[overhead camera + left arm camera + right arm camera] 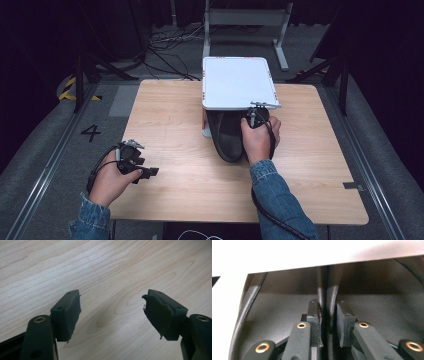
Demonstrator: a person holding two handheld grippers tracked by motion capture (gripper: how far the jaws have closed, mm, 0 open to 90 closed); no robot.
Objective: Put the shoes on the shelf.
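A pair of black leather shoes (227, 137) lies at the middle of the wooden table (175, 190), toes pushed under a white flat-topped shelf (239, 82). My right gripper (257, 117) reaches into the shoes from above. Close up in the right gripper view, my right gripper (327, 315) is shut on the two inner walls (325, 290) of the shoes, which are pressed together between its pads. The white shelf's underside edge (312, 252) hangs just above. My left gripper (147, 172) rests at the table's front left. Its jaws (112, 312) stand open with only bare wood between them.
The white shelf stands on short legs at the table's far edge. Cables (170, 45) and a metal stand (245, 20) lie on the floor behind the table. Dark floor and rails surround the table.
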